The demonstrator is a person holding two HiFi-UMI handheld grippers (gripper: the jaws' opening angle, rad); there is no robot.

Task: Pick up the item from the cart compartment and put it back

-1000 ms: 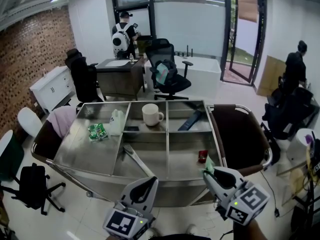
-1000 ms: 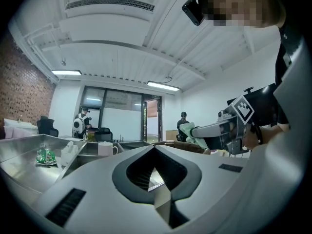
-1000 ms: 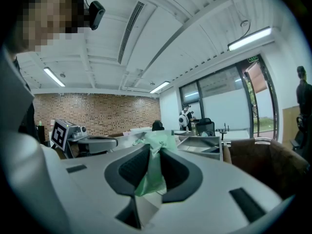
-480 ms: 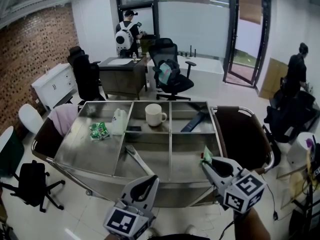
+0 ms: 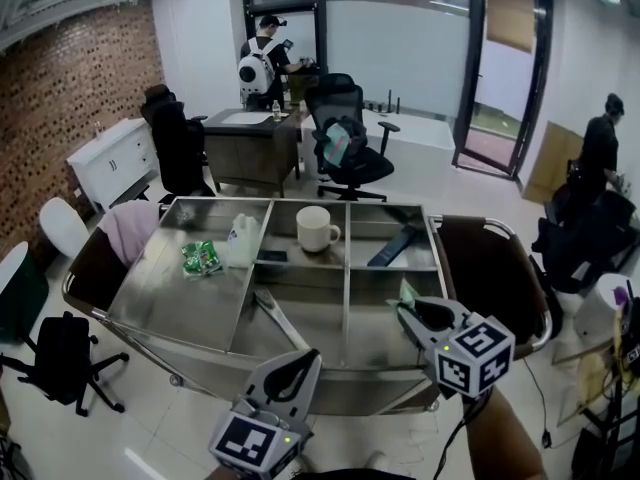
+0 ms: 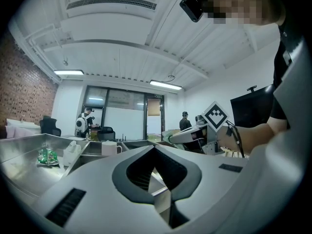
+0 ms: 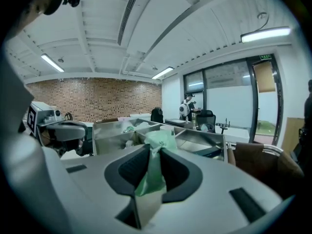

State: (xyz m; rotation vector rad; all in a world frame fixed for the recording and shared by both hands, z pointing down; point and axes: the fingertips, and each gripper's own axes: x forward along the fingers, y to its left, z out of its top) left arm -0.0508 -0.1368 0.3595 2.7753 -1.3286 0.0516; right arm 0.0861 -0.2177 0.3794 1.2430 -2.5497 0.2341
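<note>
A steel cart with several compartments stands before me. My right gripper hovers over its front right compartment, shut on a pale green crumpled packet. In the right gripper view the packet sticks up between the jaws of that gripper. My left gripper hangs in front of the cart's near edge. Its jaws meet at the tips with nothing between them.
The cart also holds a white mug, a white jug, a green snack bag, a black remote and a metal tool. A brown bag hangs at its right end. Office chairs and two people stand behind.
My right gripper has moved up and to the left over the cart with the green packet in it. A small red item in the front right compartment is now hidden. The left gripper has hardly moved.
</note>
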